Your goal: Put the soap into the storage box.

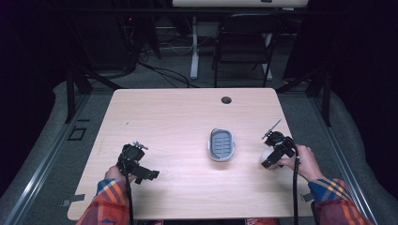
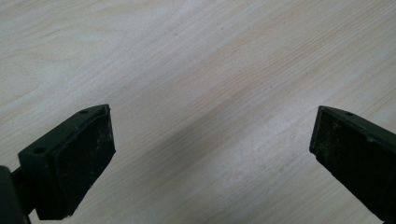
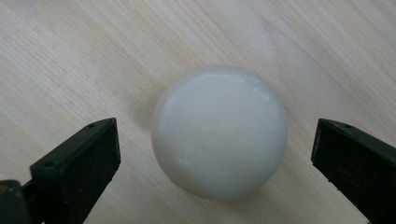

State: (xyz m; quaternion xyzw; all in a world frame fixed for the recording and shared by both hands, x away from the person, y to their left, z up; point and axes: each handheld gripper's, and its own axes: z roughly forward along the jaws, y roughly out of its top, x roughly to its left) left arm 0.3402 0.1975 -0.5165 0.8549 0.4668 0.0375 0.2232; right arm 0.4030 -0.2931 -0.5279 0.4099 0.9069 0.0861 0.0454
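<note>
A person in plaid sleeves stands at the near edge of a pale wooden table (image 1: 178, 112), a black gripper in each hand. The left gripper (image 1: 141, 171) sits over the near left part of the table, its jaws spread wide with nothing but bare wood grain between them, as its own view (image 2: 210, 149) makes plain. The right gripper (image 1: 271, 157) is held over the near right part, and in its own view (image 3: 212, 154) the jaws stand wide apart on either side of a round white soap (image 3: 219, 130) that lies on the wood, with a gap showing between each jaw and the soap, so it is not clamped. From above, the soap (image 1: 265, 157) peeks out pale just beneath that gripper. A little left of it, near the middle of the table, rests a white oval dish (image 1: 220, 145) with a grey slotted insert, well apart from the left gripper. A dark round grommet (image 1: 226, 100) marks the far edge, and a black chair (image 1: 244, 44) stands on the floor beyond the table.
</note>
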